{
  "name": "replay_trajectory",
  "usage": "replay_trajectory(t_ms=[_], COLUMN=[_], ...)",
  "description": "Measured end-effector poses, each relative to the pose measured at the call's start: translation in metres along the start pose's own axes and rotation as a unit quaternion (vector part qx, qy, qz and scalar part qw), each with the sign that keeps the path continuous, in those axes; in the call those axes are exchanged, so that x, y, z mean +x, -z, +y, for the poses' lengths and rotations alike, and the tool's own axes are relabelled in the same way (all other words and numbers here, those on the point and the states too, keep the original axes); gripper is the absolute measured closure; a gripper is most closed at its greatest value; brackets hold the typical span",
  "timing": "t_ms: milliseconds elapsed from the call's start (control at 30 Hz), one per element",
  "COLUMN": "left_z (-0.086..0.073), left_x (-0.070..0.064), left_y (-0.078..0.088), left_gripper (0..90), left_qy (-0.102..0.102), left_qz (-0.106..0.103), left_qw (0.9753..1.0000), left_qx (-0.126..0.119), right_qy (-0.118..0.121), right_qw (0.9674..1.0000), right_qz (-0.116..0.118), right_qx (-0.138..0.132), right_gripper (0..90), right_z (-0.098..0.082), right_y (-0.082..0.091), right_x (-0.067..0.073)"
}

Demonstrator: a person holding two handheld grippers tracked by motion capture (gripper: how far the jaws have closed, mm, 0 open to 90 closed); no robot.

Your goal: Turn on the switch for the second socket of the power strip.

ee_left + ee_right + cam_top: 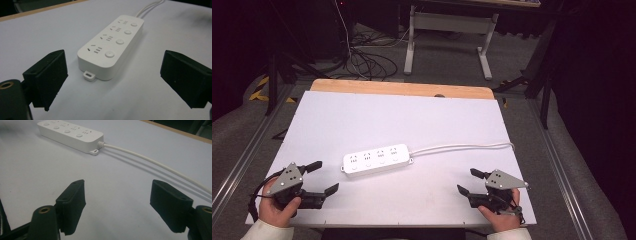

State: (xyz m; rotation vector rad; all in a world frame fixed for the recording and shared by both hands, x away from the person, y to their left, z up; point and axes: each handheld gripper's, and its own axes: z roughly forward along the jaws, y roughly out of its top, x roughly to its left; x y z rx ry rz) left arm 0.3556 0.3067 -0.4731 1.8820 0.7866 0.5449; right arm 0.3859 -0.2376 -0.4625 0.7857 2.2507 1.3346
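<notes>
- While both pairs of jaws stand spread wide and grasp nothing, the left gripper (pixel 324 176) rests at the table's seven o'clock corner and the right gripper (pixel 471 181) at five o'clock, each held in a hand.
- Between them, toward the middle of the white table (pixel 422 120), lies a white four-outlet power strip (pixel 376 159), flat and apart from both.
- Its white cable (pixel 462 147) runs off toward three o'clock, to the table's edge.
- From the left gripper view, the strip's mounting tab (pixel 89 75) points at the open jaws.
</notes>
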Motion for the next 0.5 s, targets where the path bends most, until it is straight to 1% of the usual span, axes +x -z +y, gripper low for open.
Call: replay_trajectory(t_ms=[33, 133, 233, 267, 333, 400, 467, 500], left_z=[-0.0008, -0.0052, -0.0092, -0.0095, -0.0098, -0.01, -0.0095, -0.0089], left_x=[-0.0008, -0.0017, -0.0003, 0.0009, 0.0024, 0.0032, 0.0014, 0.0008], left_y=[0.0, 0.0002, 0.0003, 0.0006, 0.0011, 0.0013, 0.0005, 0.0003], left_gripper=[7.9, 8.2, 8.2, 8.2, 8.1, 7.6, 7.6, 7.9], left_qy=[-0.003, 0.003, 0.021, 0.026, 0.043, 0.051, 0.045, 0.037], left_qz=[0.001, -0.008, -0.027, -0.03, -0.039, -0.047, -0.04, -0.036], left_qw=[1.0, 1.0, 0.9994, 0.9992, 0.9983, 0.9976, 0.9982, 0.9987], left_qx=[0.002, 0.004, 0.001, -0.001, -0.007, -0.009, -0.005, -0.001], right_qy=[0.0, 0.001, 0.003, 0.003, 0.004, 0.003, 0.003, 0.004], right_qw=[1.0, 1.0, 1.0, 1.0, 1.0, 1.0, 1.0, 1.0], right_qz=[-0.001, 0.0, 0.0, 0.0, 0.0, 0.001, 0.0, -0.002], right_qx=[0.001, 0.002, 0.003, 0.002, 0.003, 0.003, 0.007, 0.008], right_gripper=[28.6, 28.6, 28.6, 28.6, 28.6, 28.6, 28.6, 28.6], right_z=[0.0, 0.0, 0.0005, 0.0006, 0.0005, 0.0003, 0.0005, 0.0005], right_y=[0.0001, -0.0006, -0.0008, -0.0007, -0.0009, -0.0013, -0.0019, -0.0024], right_x=[0.0, 0.0002, 0.0007, 0.0008, 0.0005, 0.0007, 0.0011, 0.0012])
